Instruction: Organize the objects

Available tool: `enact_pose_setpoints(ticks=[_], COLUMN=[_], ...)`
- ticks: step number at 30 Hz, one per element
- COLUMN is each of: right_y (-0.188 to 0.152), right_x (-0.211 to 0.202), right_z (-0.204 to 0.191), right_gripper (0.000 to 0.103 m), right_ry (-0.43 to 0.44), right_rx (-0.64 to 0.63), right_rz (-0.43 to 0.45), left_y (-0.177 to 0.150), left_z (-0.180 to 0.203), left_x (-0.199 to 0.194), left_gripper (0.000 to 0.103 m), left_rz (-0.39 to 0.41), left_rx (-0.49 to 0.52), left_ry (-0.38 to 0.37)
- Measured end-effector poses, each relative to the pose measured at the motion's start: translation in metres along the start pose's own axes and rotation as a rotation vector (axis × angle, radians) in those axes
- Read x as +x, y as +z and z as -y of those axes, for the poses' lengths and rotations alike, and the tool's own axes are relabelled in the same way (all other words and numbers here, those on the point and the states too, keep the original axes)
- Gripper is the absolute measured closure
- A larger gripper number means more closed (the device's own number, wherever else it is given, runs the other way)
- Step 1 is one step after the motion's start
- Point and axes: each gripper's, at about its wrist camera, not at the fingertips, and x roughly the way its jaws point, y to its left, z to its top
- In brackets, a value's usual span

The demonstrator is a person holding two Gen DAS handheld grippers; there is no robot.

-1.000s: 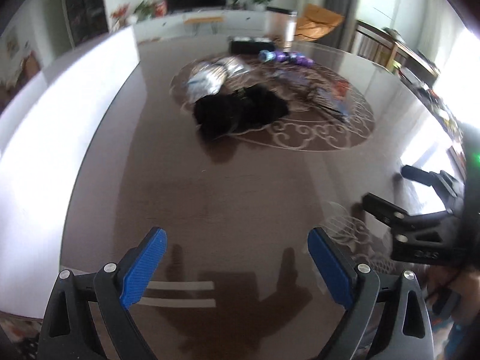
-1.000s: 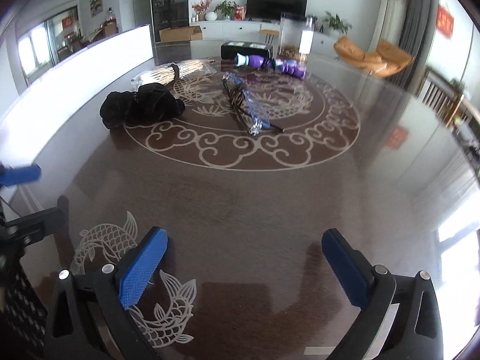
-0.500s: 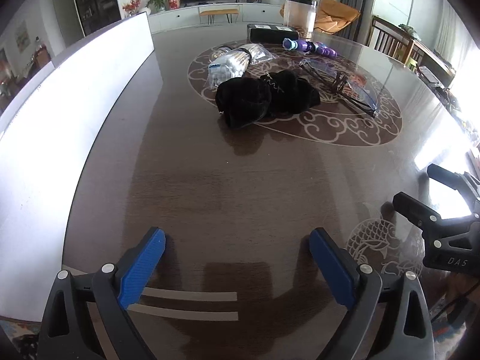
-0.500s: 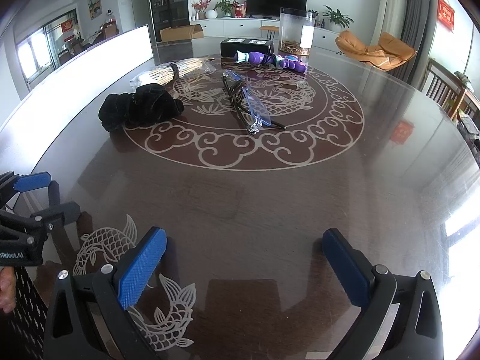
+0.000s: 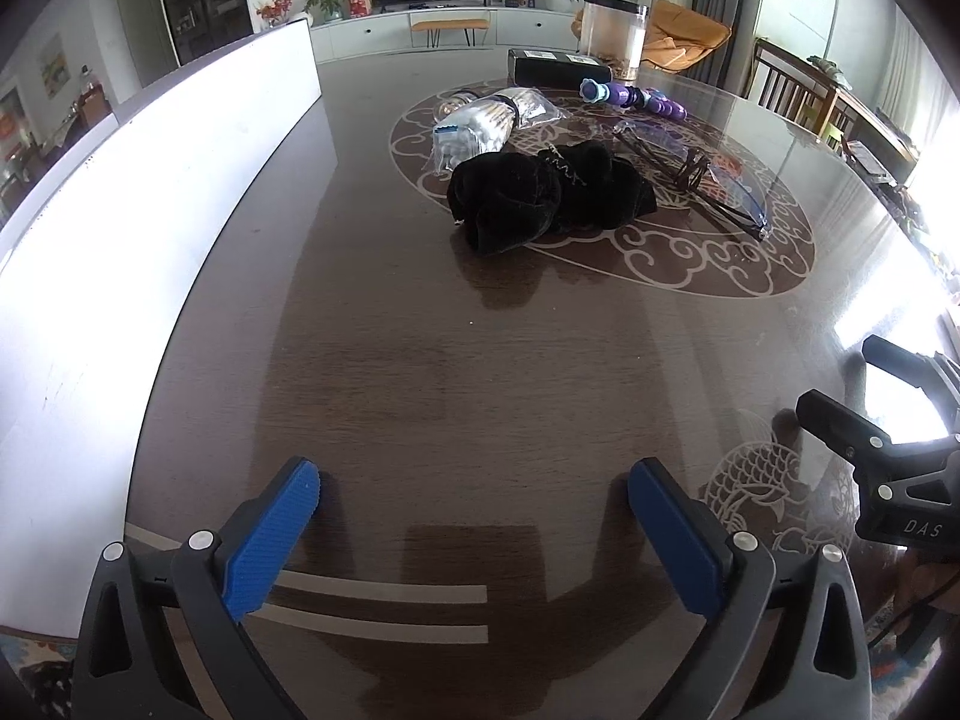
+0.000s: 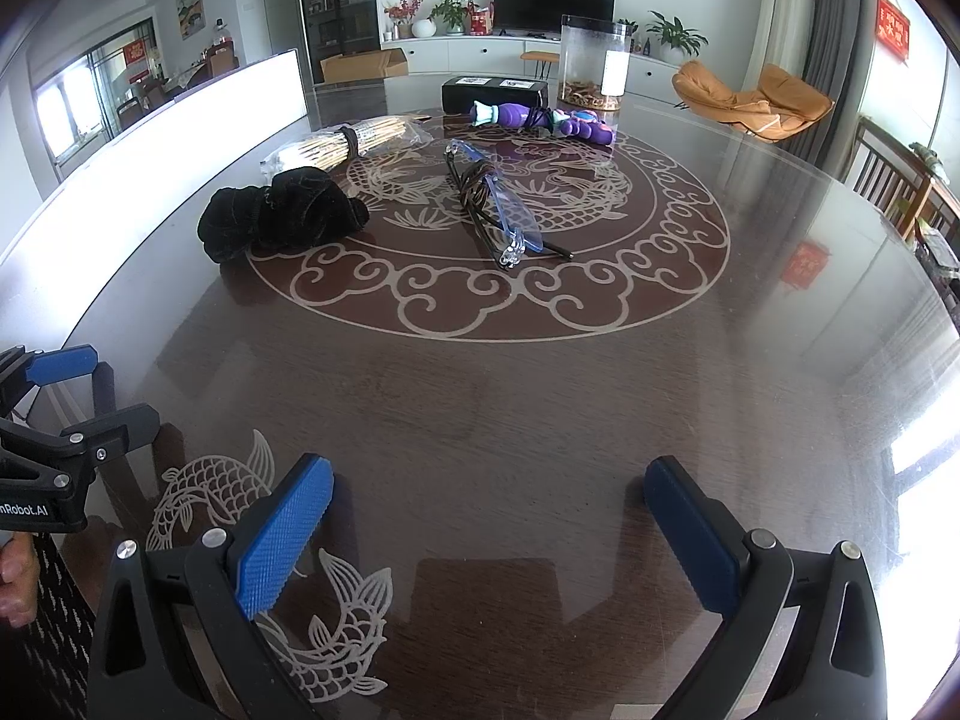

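Note:
On the dark round table lie a black velvet pouch (image 5: 540,198) (image 6: 282,216), blue-framed glasses (image 5: 714,180) (image 6: 504,210), a wrapped bundle of sticks (image 5: 486,120) (image 6: 348,141) and a purple toy (image 5: 636,99) (image 6: 552,120). My left gripper (image 5: 474,480) hovers over the near table edge, well short of the pouch. Its jaws are opening and nothing is between them. My right gripper (image 6: 489,471) stands open and empty over the fish inlay, far from the glasses.
A black box (image 6: 495,93) and a clear cylinder jar (image 6: 591,66) stand at the table's far side. A white panel (image 5: 150,180) runs along the left edge. Each gripper shows at the side of the other's view. Chairs stand at the right.
The left wrist view has swung and steadied from a blur, so the pouch now sits higher and nearer the centre. Its jaws have spread slightly wider. The right gripper has not moved.

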Motion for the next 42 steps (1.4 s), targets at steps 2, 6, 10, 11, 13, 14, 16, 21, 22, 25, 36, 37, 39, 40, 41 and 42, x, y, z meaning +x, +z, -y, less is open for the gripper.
enact_pose_setpoints(ticks=[2,6,10,11,13,14,16,21,22,25,36,37,39,40,41,42], right_y=[0.0,0.005,0.015,0.017,0.019,0.02,0.02,0.021,0.021,0.021,0.021,0.021,0.021,0.021,0.02,0.02], right_x=[0.0,0.002,0.009,0.011,0.013,0.014,0.014,0.014,0.014,0.014,0.013,0.013,0.013,0.013,0.012,0.012], right_z=[0.0,0.001,0.007,0.009,0.012,0.013,0.014,0.014,0.014,0.014,0.014,0.014,0.014,0.014,0.014,0.014], right_gripper=[0.0,0.0,0.0,0.0,0.0,0.0,0.0,0.0,0.0,0.0,0.0,0.0,0.0,0.0,0.0,0.0], right_ry=[0.001,0.017,0.064,0.065,0.066,0.067,0.068,0.069,0.07,0.07,0.062,0.06,0.059,0.058,0.058,0.058], right_rx=[-0.001,-0.023,-0.089,-0.09,-0.089,-0.09,-0.091,-0.093,-0.094,-0.093,-0.088,-0.087,-0.084,-0.083,-0.082,-0.082], right_rz=[-0.002,-0.041,-0.066,-0.067,-0.061,-0.056,-0.041,-0.027,-0.027,-0.027,-0.026,-0.026,-0.025,-0.025,-0.024,-0.024], left_y=[0.0,0.006,0.01,0.009,0.009,0.009,0.009,0.009,0.009,0.009,0.008,0.008,0.009,0.009,0.01,0.01], left_z=[0.0,0.002,0.001,0.001,0.001,0.0,0.0,0.0,0.0,0.0,-0.001,-0.002,-0.004,-0.004,-0.004,-0.004], left_x=[0.0,0.005,0.007,0.007,0.007,0.007,0.007,0.007,0.007,0.008,0.007,0.007,0.007,0.007,0.008,0.007], left_gripper=[0.0,0.0,0.0,0.0,0.0,0.0,0.0,0.0,0.0,0.0,0.0,0.0,0.0,0.0,0.0,0.0], left_rz=[-0.002,0.005,0.026,0.033,0.037,0.038,0.039,0.041,0.042,0.041,0.041,0.041,0.041,0.041,0.041,0.041], left_rx=[0.0,0.032,0.031,0.033,0.032,0.032,0.031,0.031,0.03,0.031,0.026,0.021,0.012,0.011,0.011,0.011], left_ry=[-0.001,-0.02,-0.022,-0.02,-0.02,-0.021,-0.02,-0.02,-0.02,-0.02,-0.016,-0.014,-0.01,-0.009,-0.009,-0.009])
